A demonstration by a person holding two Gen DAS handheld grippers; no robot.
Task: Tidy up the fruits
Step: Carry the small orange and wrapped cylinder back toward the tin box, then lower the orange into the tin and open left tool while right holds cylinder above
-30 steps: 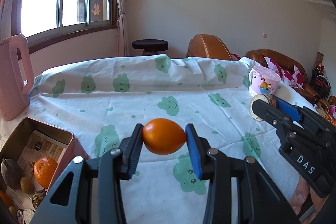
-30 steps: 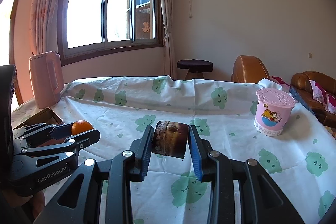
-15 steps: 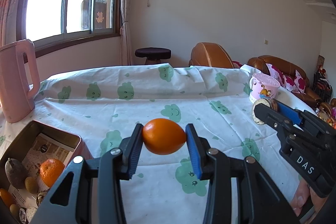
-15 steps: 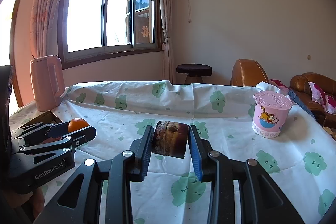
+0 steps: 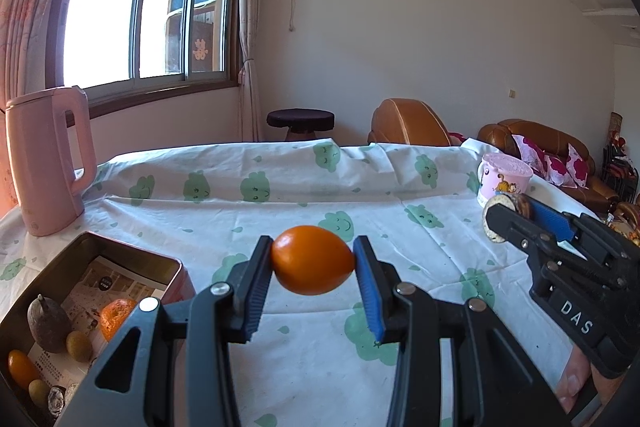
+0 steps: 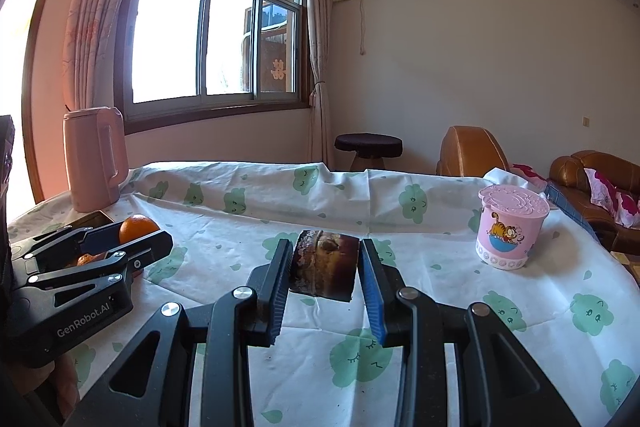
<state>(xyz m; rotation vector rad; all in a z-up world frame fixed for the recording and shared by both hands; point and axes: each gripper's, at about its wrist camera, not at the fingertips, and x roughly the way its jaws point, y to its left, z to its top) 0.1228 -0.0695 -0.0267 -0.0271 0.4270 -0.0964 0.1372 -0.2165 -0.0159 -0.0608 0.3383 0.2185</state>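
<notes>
My left gripper [image 5: 313, 281] is shut on a smooth orange egg-shaped fruit [image 5: 313, 259] and holds it above the tablecloth, right of the metal tin [image 5: 132, 259]. The tin holds a mandarin [image 5: 117, 317], a dark pear-shaped fruit [image 5: 48, 325] and several small fruits. My right gripper [image 6: 325, 277] is shut on a dark brown cut fruit piece [image 6: 323, 266] above the table's middle. The right gripper also shows in the left wrist view [image 5: 516, 217], and the left gripper shows in the right wrist view [image 6: 136, 239].
A pink kettle [image 5: 46, 163] stands at the table's far left, behind the tin. A pink lidded cartoon cup [image 6: 511, 227] stands at the right. The table has a white cloth with green cloud prints [image 6: 352, 359]. A stool and brown sofas stand beyond.
Both grippers have tilted up a little with their fruits still held. More of the tin shows in the left wrist view.
</notes>
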